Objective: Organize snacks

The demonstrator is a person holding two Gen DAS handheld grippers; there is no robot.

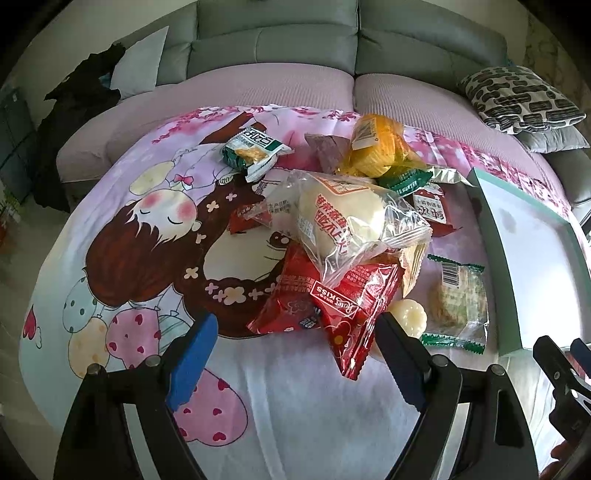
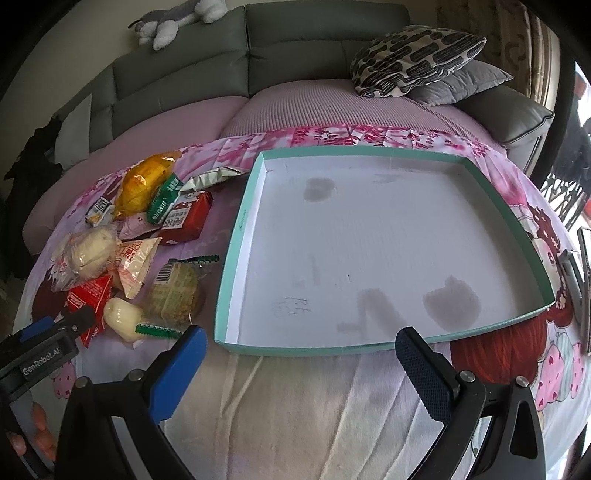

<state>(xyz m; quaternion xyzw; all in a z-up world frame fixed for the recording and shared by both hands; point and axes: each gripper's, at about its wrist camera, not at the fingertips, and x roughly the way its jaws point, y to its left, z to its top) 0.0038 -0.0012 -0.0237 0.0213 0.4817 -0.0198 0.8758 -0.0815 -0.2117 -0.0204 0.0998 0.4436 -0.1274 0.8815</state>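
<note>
A heap of wrapped snacks lies on a cartoon-print cloth. On top sits a clear bag with a pale bun (image 1: pixel 347 218); below it lie red packets (image 1: pixel 343 306), a yellow bag (image 1: pixel 380 146), a green-white packet (image 1: pixel 253 153) and a green-edged biscuit pack (image 1: pixel 458 299). My left gripper (image 1: pixel 295 332) stands open just in front of the red packets, nothing between its fingers. A shallow teal-rimmed box (image 2: pixel 236 236) with a white floor sits right of the heap. My right gripper (image 2: pixel 299 343) is open before the box's near rim, holding nothing.
A grey sofa with a mauve seat cover (image 2: pixel 295 103) runs behind the cloth. Patterned and grey cushions (image 2: pixel 417 59) lie at the back right, a plush toy (image 2: pixel 173 18) on the sofa back. Dark clothing (image 1: pixel 77 99) is at far left. A metal object (image 2: pixel 576 273) lies right of the box.
</note>
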